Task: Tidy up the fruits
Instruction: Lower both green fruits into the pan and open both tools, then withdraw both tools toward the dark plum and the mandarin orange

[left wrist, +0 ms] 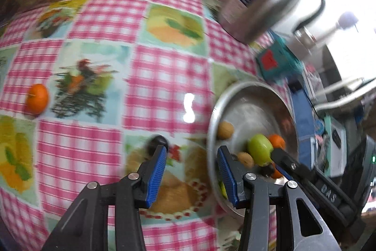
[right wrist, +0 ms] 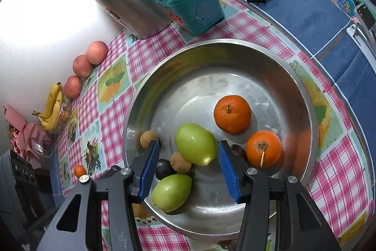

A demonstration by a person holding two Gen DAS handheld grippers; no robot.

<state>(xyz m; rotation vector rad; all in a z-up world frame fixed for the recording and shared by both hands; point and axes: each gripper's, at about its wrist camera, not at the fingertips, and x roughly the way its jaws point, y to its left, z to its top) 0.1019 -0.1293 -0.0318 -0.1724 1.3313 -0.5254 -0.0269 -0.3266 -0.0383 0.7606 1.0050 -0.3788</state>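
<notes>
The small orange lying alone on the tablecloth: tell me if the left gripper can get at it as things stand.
Probably yes. The small orange sits alone on the tablecloth, with bare cloth all the way to the left gripper. Its fingers are open and empty; the bowl lies off to the other side.

Left gripper [left wrist: 191,157] angled steeply down, jaws parted and empty, right gripper [right wrist: 188,152] angled steeply down, 2 blue-padded fingers [right wrist: 150,165] parted, gripping nothing

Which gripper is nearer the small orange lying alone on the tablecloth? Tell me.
Left. The left gripper hangs over the tablecloth beside the bowl, with the lone orange ahead on open cloth. The right gripper hangs over the bowl, farther off.
</notes>
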